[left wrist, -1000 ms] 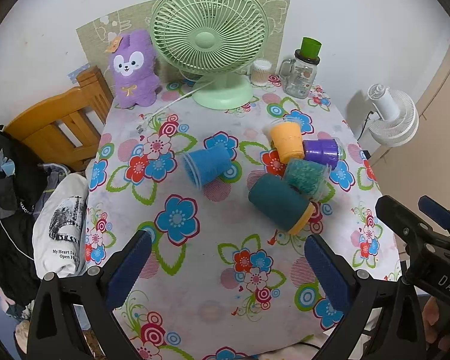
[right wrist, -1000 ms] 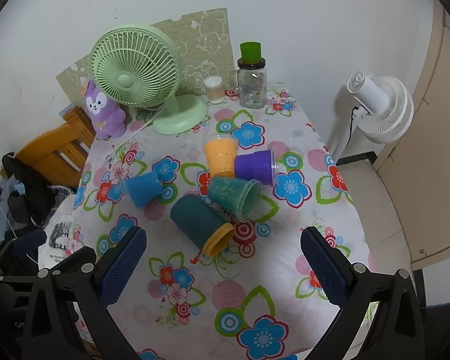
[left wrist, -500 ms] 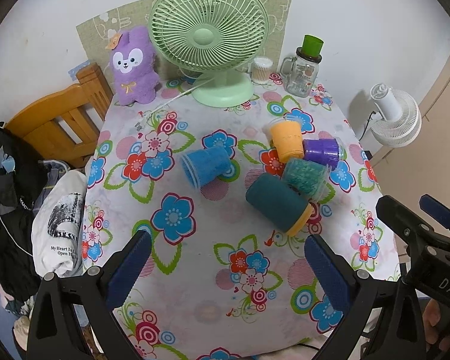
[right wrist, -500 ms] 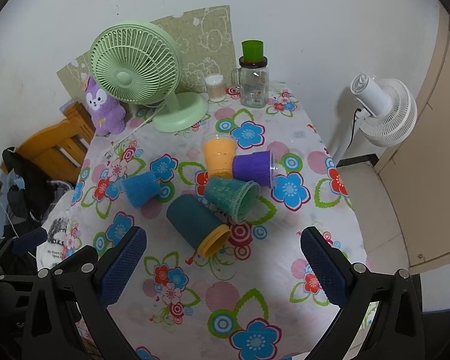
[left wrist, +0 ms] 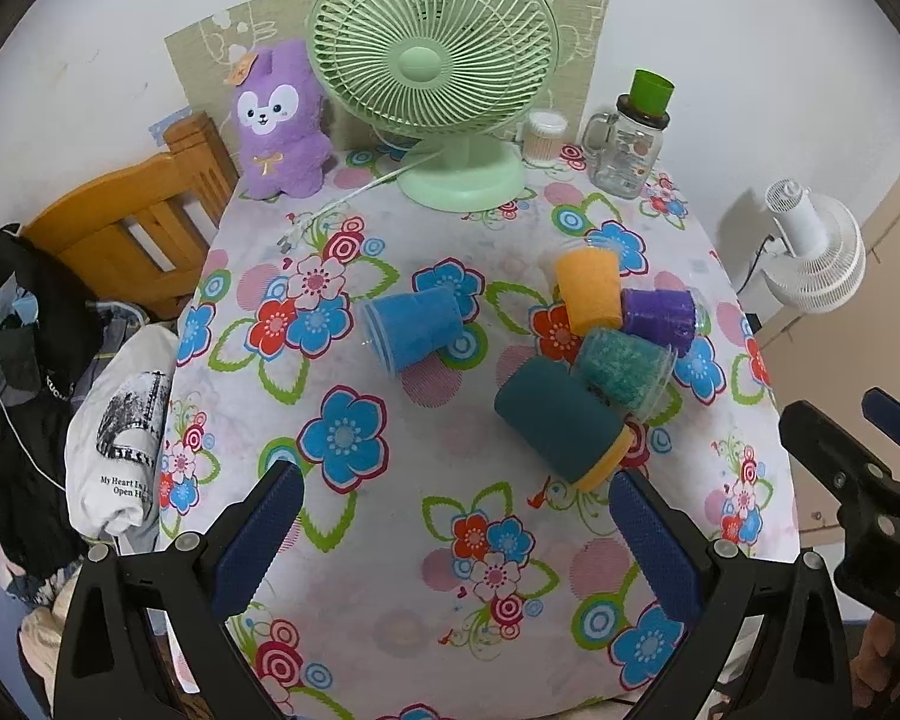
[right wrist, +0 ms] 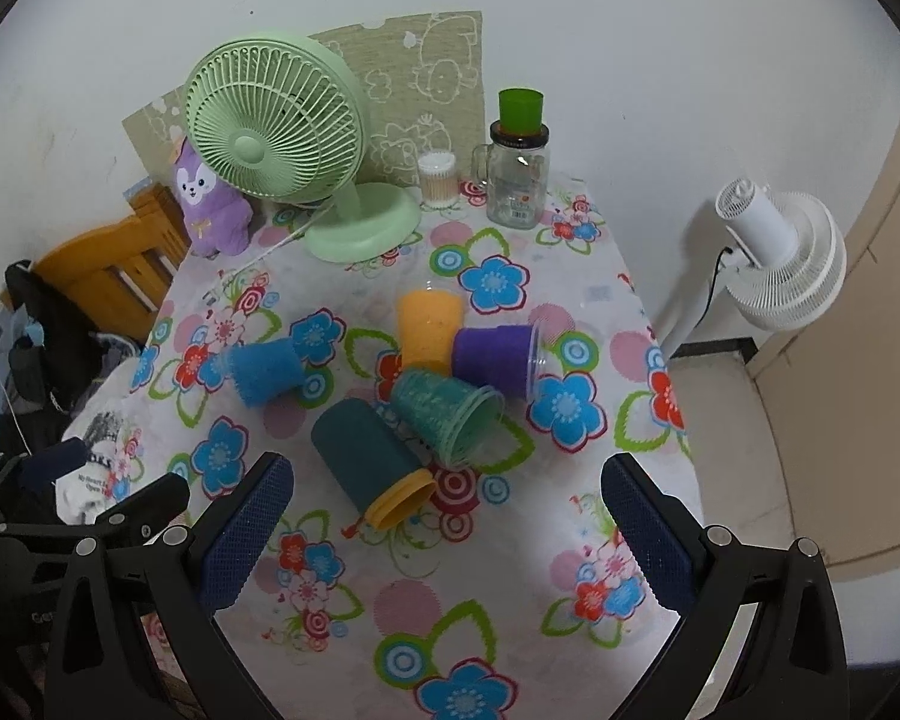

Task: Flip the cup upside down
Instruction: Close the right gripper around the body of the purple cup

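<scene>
Several cups lie on their sides on the flowered tablecloth (left wrist: 390, 630). A blue cup (left wrist: 414, 327) (right wrist: 267, 372) lies alone at the middle. A dark teal cup with a yellow rim (left wrist: 561, 423) (right wrist: 369, 459), a green cup (left wrist: 624, 366) (right wrist: 444, 414), an orange cup (left wrist: 591, 291) (right wrist: 429, 327) and a purple cup (left wrist: 660, 312) (right wrist: 498, 354) lie clustered together. My left gripper (left wrist: 453, 531) is open and empty above the table's near part. My right gripper (right wrist: 447, 531) is open and empty, just short of the dark teal cup.
A green desk fan (left wrist: 435, 60), a purple plush toy (left wrist: 279, 120), a cotton swab jar (left wrist: 546, 138) and a glass jar with a green lid (left wrist: 630, 144) stand along the back. A wooden chair (left wrist: 132, 222) with clothes is at the left. A white fan (right wrist: 780, 258) stands right.
Both grippers have drawn back and up slightly, so the table shows a little smaller and lower. The cups have not moved. Both grippers stay open.
</scene>
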Action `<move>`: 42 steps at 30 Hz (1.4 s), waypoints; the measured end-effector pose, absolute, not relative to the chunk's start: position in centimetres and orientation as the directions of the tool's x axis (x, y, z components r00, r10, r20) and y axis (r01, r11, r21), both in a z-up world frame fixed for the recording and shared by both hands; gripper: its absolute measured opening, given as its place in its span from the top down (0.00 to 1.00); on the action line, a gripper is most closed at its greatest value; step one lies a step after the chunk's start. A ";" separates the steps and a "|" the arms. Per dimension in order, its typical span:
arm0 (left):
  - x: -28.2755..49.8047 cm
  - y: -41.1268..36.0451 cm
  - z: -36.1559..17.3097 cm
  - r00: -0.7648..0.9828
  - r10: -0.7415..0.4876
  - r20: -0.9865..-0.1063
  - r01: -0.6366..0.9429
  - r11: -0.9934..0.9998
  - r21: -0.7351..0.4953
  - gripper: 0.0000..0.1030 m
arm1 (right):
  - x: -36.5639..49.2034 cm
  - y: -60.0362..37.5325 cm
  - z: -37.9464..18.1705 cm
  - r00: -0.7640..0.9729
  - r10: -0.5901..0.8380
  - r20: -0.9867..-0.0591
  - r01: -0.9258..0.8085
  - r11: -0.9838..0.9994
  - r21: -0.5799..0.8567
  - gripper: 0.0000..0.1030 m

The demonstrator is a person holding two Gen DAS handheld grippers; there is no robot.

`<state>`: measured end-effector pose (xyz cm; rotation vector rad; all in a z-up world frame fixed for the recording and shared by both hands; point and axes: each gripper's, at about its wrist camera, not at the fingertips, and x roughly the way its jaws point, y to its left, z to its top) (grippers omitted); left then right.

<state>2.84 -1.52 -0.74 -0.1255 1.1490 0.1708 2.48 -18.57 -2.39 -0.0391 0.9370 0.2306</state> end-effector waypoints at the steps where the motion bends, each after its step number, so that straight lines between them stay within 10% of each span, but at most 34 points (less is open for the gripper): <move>1: 3.1 -1.7 -0.8 0.397 0.071 -0.915 -0.200 0.980 -0.011 0.00 | 2.7 -18.8 -2.4 0.570 0.178 -0.802 -0.215 0.974 0.063 0.00; 42: 20.0 -14.8 -12.1 0.264 -0.090 -0.960 -0.068 0.991 -0.112 0.00 | 19.4 -28.3 -12.0 0.419 0.087 -0.904 -0.115 0.993 0.042 0.00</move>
